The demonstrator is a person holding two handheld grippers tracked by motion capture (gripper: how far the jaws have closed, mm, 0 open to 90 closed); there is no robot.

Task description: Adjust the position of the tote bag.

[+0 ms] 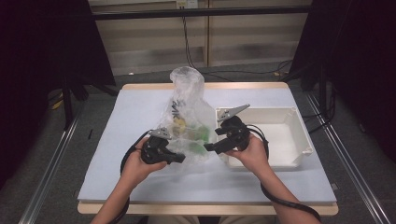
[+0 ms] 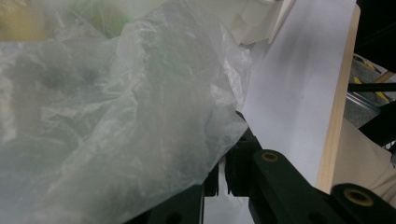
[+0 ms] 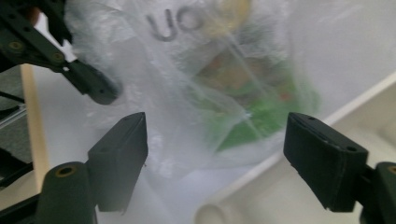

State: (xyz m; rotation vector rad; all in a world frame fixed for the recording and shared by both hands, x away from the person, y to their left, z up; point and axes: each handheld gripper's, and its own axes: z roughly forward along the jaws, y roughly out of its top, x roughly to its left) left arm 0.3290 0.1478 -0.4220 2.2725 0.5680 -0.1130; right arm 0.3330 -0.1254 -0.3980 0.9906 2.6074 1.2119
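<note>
A clear plastic bag (image 1: 187, 107) stands crumpled in the middle of the white table top (image 1: 140, 182), with green and yellow packets (image 1: 198, 136) inside. My left gripper (image 1: 181, 159) is at the bag's lower left corner. In the left gripper view the left gripper (image 2: 224, 170) has its jaws together, pinching an edge of the bag film (image 2: 116, 93). My right gripper (image 1: 207, 148) points at the bag's lower right side. In the right gripper view the right gripper (image 3: 215, 135) stands wide open, with the bag (image 3: 196, 56) and a green packet (image 3: 261, 107) just beyond its tips, untouched.
A white plastic bin (image 1: 299, 135) sits right of the bag, directly under my right hand; its rim (image 3: 280, 163) runs below the right jaws. The table's wooden front edge (image 1: 205, 208) is near my forearms. Cables cross the floor behind the table.
</note>
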